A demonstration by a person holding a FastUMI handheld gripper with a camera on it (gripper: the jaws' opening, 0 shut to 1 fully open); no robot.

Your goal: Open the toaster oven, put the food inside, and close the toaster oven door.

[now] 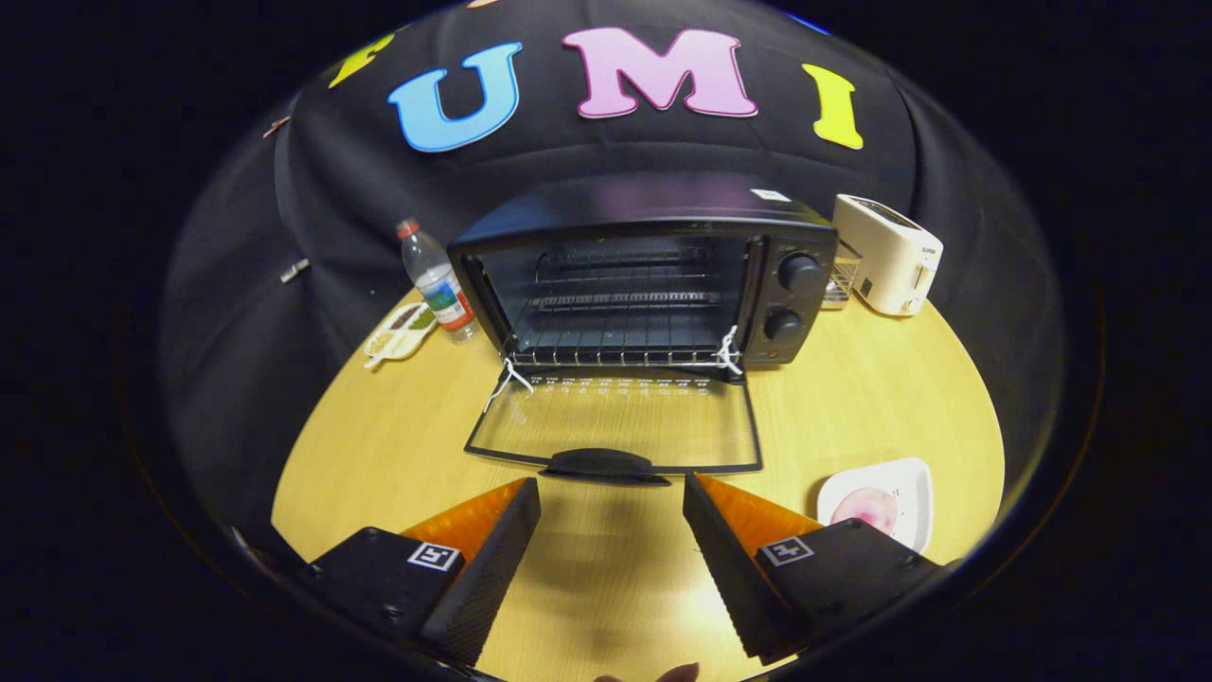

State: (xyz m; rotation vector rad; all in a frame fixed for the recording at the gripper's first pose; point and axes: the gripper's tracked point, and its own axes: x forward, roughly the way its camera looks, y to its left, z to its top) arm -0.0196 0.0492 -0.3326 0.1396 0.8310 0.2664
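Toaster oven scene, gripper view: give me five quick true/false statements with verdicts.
1. The toaster oven door is shut. False: it lies folded down flat on the table.
2. The gripper is open, gripping nothing. True.
3. The food already sits on the oven rack. False: it lies on a white plate beside the right finger.
4. A water bottle stands left of the oven. True.
5. A white toaster stands to the right of the oven. True.
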